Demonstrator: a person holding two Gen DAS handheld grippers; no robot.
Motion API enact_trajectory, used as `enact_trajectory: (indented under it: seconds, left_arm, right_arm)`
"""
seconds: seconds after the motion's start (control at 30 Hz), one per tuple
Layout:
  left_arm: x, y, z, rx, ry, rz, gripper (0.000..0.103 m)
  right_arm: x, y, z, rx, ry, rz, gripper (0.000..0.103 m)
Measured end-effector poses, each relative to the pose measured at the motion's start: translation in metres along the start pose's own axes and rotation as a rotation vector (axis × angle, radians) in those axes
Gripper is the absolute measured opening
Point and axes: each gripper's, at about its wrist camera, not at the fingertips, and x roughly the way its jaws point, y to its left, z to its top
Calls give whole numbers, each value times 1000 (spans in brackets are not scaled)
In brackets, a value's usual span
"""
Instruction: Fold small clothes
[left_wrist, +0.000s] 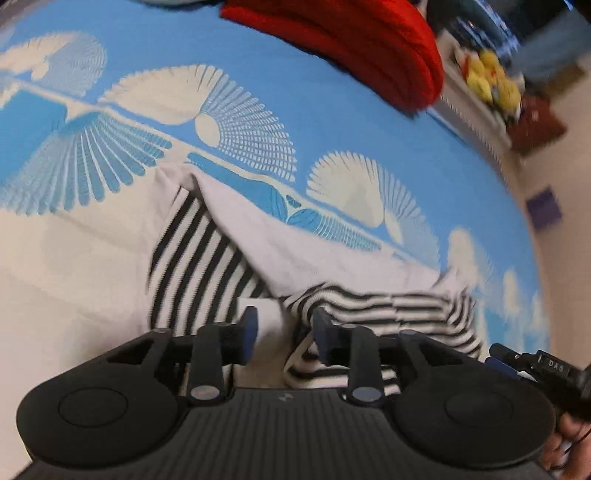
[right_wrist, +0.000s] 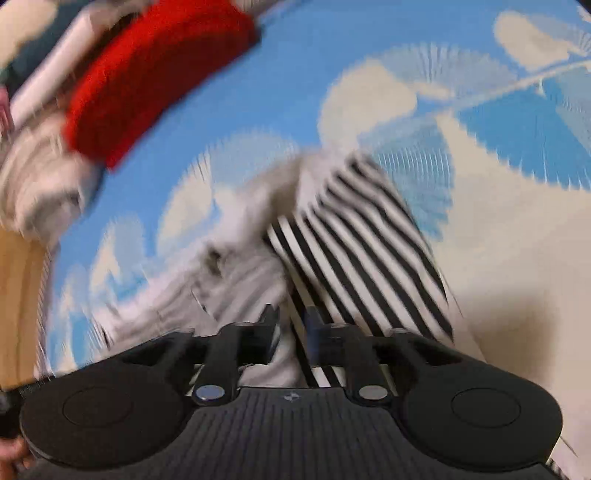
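Note:
A small black-and-white striped garment (left_wrist: 199, 258) with a plain pale panel (left_wrist: 266, 236) lies rumpled on a blue bedspread with white fan shapes (left_wrist: 332, 122). My left gripper (left_wrist: 286, 326) hovers just over its near edge, open, with pale cloth showing through the gap and a striped fold beside the right finger. In the blurred right wrist view the same striped garment (right_wrist: 362, 251) stretches away from my right gripper (right_wrist: 291, 325). Its jaws stand a little apart above the cloth, and no pad visibly presses on it.
A folded red knit (left_wrist: 354, 44) lies at the far side of the bedspread, also red knit (right_wrist: 147, 74) beside a pale folded garment (right_wrist: 40, 177). Yellow items on a shelf (left_wrist: 491, 81) stand beyond the bed's edge. A hand (left_wrist: 569, 435) and a black tool body (left_wrist: 546, 365) show at lower right.

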Motion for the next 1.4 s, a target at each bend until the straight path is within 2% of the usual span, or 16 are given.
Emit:
enact_trajectory:
  seconds: [0.03,0.17,0.37,0.57,0.6,0.63,0.67,0.87,0.97,1.03,1.07,1.17,1.23,1.3,1.37,1.4]
  left_arm:
    - [5,1,1,-22,6,-24,44]
    - [22,1,11,-101,21,-72,49]
    - [57,21,17,-255,-2,-104,51]
    - [80,27,22,-267,12,-111,46]
    - [80,27,23,-261,5,-108,30]
    - [80,25,26,-238,-8,-98,10]
    - [78,22,27,-216,-22,-97,8]
    - [57,2,37,-95,-161,-229,9]
    - [67,-6,34,-18,-94,-32,19]
    - [61,-9,31,17,-121,100,19]
    - [52,-14,30,34,-156,109,19]
    - [22,-38,23,134,-236,-27,19]
    - [14,-54,11,243,-223,-126,19]
    - [28,-54,-3,306,-132,-128,19]
    - [58,-42,-19,330,12,22,19]
    - [68,-33,-27,339,48,146,19]
  right_arm:
    - [-2,2,4,11,-39,24,52]
    - [9,10,19,20,-88,109,54]
    - [57,14,33,53,-45,155,64]
    - [100,6,37,82,4,172,63]
    - [105,4,38,87,2,182,59]
    - [108,3,39,90,4,198,37]
    - [110,3,40,95,10,226,16]
    - [82,4,53,94,-209,328,9]
    - [91,13,55,-14,-155,157,21]
    - [101,7,49,-5,-87,66,28]
    - [99,0,47,22,-94,32,41]
    - [71,-5,46,81,-203,-29,41]
    - [51,9,41,-21,-265,21,41]
    - [38,27,30,-151,-245,154,42]
    - [41,38,15,-258,-126,264,48]
    - [48,40,5,-311,-46,236,48]
